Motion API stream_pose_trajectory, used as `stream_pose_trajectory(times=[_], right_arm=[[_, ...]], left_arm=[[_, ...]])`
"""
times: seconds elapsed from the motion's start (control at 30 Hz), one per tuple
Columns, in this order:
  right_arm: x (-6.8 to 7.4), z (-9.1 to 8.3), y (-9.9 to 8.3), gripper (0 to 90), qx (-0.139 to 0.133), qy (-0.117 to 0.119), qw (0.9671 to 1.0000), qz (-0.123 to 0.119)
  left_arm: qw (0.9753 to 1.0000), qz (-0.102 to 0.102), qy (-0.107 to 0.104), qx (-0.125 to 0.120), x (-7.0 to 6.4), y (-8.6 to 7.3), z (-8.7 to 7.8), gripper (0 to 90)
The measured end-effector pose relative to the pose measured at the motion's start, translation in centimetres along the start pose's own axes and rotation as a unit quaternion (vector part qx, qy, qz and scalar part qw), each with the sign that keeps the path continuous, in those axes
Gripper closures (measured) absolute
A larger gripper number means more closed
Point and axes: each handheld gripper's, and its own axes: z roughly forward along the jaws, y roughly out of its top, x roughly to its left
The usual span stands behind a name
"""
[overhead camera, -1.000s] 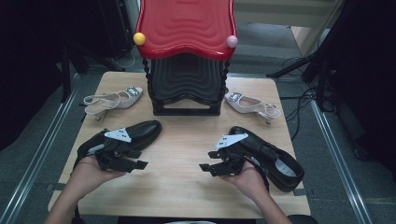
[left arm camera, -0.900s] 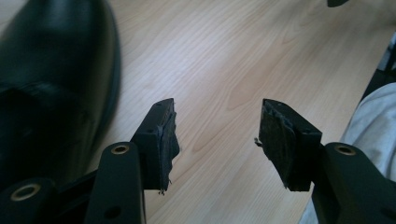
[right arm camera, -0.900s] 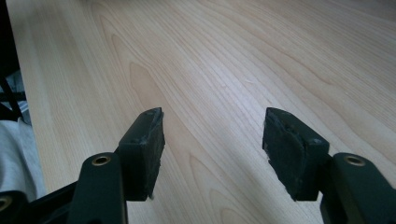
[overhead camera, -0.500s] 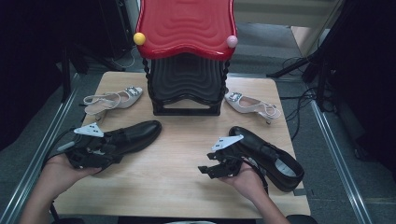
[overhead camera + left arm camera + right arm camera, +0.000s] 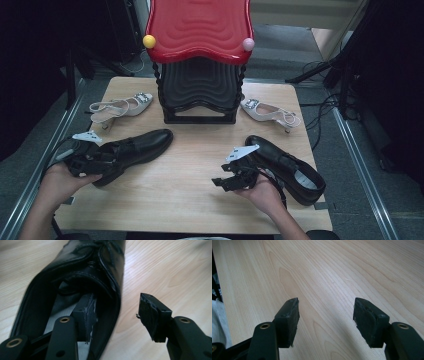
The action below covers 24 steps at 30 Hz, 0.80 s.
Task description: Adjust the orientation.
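The left gripper [image 5: 107, 159] is sitting at the heel end of the left black shoe [image 5: 137, 148], which is lying on the left side of the worktop [image 5: 200, 200] with its toe pointing towards the middle. In the left gripper view the jaws are standing apart, straddling the shoe's side wall: one pad [image 5: 86, 315] is reaching inside the shoe opening, the other is hanging outside over bare wood, not yet pressing the leather.

The right gripper [image 5: 226, 179] is hovering with its jaws spread wide, holding nothing, over bare worktop just beside the right black shoe [image 5: 287, 167], which is lying to its right, near the front right corner.

Two pale heeled sandals are resting farther back, one [image 5: 117, 106] on the left, one [image 5: 270, 111] on the right, flanking a red and black stack of stools [image 5: 200, 60]
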Motion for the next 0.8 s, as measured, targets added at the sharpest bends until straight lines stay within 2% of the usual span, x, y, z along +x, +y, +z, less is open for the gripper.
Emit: stream_pose_trajectory(times=[0.07, 0.13, 0.2, 0.27, 0.3, 0.47, 0.57, 0.6, 0.67, 0.73, 0.8], right_arm=[[0.0, 0.1, 0.0, 38.9, 0.000, 0.001, 1.0000, -0.001], [0.1, 0.1, 0.0, 39.0, 0.001, 0.001, 1.0000, 0.000], [0.1, 0.2, 0.0, 39.4, 0.002, 0.001, 1.0000, 0.001], [0.1, 0.3, 0.0, 39.6, 0.003, 0.003, 1.0000, 0.001], [0.1, 0.3, 0.0, 39.6, 0.004, 0.003, 1.0000, 0.001], [0.0, 0.2, 0.1, 39.7, -0.002, 0.002, 1.0000, 0.001], [-0.1, 0.0, 0.1, 39.6, -0.007, 0.003, 1.0000, 0.003], [-0.1, -0.1, 0.1, 39.5, -0.009, 0.003, 0.9999, 0.005], [-0.2, -0.1, 0.0, 39.4, -0.009, 0.002, 0.9999, 0.005], [-0.2, -0.2, 0.0, 39.1, -0.013, 0.000, 0.9999, 0.006], [-0.3, -0.3, 0.0, 39.1, -0.014, 0.000, 0.9999, 0.005]], left_arm=[[0.9999, 0.002, -0.011, -0.002, -0.2, 0.7, 0.7, 55.6], [0.9999, 0.009, -0.010, 0.000, -0.3, 0.9, 1.0, 58.0], [0.9996, 0.022, 0.004, 0.015, -0.3, 1.4, 1.9, 59.8], [0.9997, 0.024, -0.003, 0.012, 0.0, 1.5, 2.4, 67.9], [0.9998, 0.016, -0.012, 0.005, 0.1, 1.5, 2.3, 73.6], [0.9997, 0.007, -0.023, 0.001, -0.2, 1.8, 2.0, 80.0], [0.9995, 0.002, -0.031, 0.002, -0.8, 2.4, 1.9, 80.2], [0.9993, 0.012, -0.035, 0.007, -1.7, 3.2, 2.1, 80.1], [0.9991, 0.015, -0.038, 0.007, -2.1, 3.5, 2.2, 80.0], [0.9984, 0.023, -0.051, 0.006, -3.5, 4.8, 2.9, 80.0], [0.9983, 0.025, -0.053, 0.005, -3.9, 5.3, 3.2, 80.0]])
